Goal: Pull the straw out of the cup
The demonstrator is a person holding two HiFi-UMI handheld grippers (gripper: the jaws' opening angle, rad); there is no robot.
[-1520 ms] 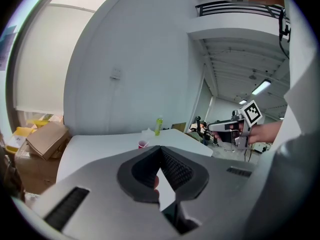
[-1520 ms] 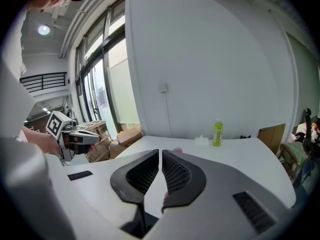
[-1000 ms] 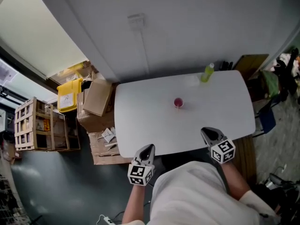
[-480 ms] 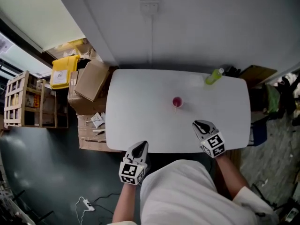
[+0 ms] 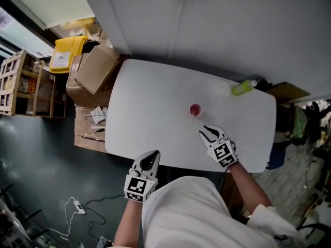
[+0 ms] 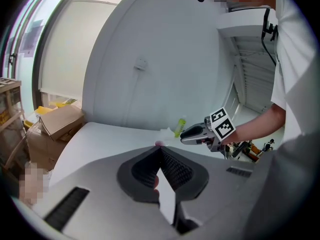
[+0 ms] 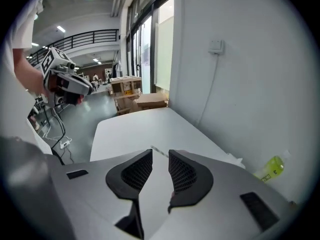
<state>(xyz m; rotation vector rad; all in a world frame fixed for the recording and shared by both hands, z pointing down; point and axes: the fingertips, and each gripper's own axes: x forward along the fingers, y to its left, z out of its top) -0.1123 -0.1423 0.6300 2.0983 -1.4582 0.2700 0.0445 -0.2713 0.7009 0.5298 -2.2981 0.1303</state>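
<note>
Opening above the white table (image 5: 150, 107), the right gripper (image 5: 206, 132) holds nothing, its tips just short of the straw (image 5: 192, 119) leaning from the pink cup (image 5: 195, 109) mid-table. The left gripper (image 5: 151, 155), closed and empty, hovers at the near edge, with broad bare tabletop beyond.

The head view looked steeply down from high above the white table (image 5: 150, 112), aimed near the cup (image 5: 195, 109), with the whole top in frame. The left gripper view sat low off the table's near edge, facing across to the wall (image 6: 150, 29). The right gripper view rode close over the table, looking along it. All shared the table and green bottle (image 5: 243, 88).
</note>
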